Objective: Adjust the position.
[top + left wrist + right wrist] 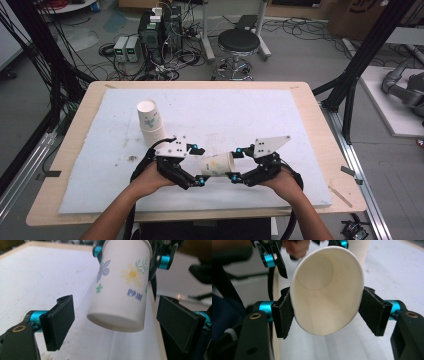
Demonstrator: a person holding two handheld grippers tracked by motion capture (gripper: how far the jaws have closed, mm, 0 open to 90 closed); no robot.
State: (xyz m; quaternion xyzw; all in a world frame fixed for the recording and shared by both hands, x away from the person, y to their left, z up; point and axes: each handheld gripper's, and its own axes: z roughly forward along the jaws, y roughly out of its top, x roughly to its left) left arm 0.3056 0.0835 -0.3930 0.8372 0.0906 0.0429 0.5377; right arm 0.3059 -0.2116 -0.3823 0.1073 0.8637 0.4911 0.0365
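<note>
A white paper cup [217,164] with a flower print lies on its side in the air above the front of the white mat [250,110]. My right gripper [236,163] is shut on its rim end. In the right gripper view the pads [283,315] squeeze the mouth of the cup [327,302] into an oval. My left gripper [199,165] faces it from the left and stands open. In the left gripper view the cup's base [117,322] hangs between the pads [61,320] with a gap on both sides. A stack of the same cups [150,120] stands upside down on the mat, behind the left gripper.
The mat covers most of a wooden table [320,130]. Beyond the far edge are a black stool [239,42], electronics boxes [157,30] and cables on the floor. Black frame posts [350,95] stand at both sides.
</note>
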